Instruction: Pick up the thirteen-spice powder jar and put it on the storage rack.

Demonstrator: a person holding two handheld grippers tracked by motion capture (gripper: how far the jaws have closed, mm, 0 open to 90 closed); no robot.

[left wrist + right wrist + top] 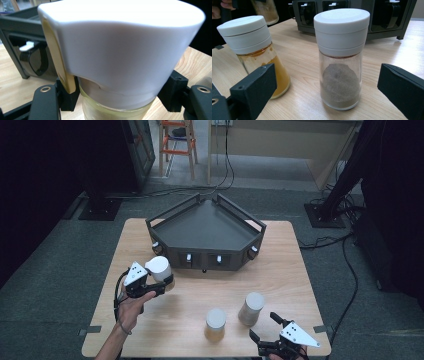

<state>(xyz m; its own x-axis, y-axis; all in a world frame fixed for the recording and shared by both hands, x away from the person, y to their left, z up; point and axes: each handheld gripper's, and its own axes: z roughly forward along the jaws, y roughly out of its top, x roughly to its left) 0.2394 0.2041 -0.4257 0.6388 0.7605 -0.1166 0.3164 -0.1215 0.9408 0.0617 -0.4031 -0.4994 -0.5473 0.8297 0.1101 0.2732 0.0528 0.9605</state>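
My left gripper (161,281) is shut on a white-capped spice jar (159,268), held in front of the dark corner rack (197,227); up close its big white cap (120,50) sits between the black jaws. Two more jars stand upright near the table's front: one with amber-yellow contents (216,325) (254,50) and one with grey-brown powder (251,308) (340,62). My right gripper (265,327) is open at the front right edge, its jaws spread either side of the grey-powder jar without touching it.
The wooden table (300,280) carries the rack at its back middle; the rack's front face has small white clips (189,257). A wooden stool (176,145) and cables (345,265) lie on the floor beyond and to the right.
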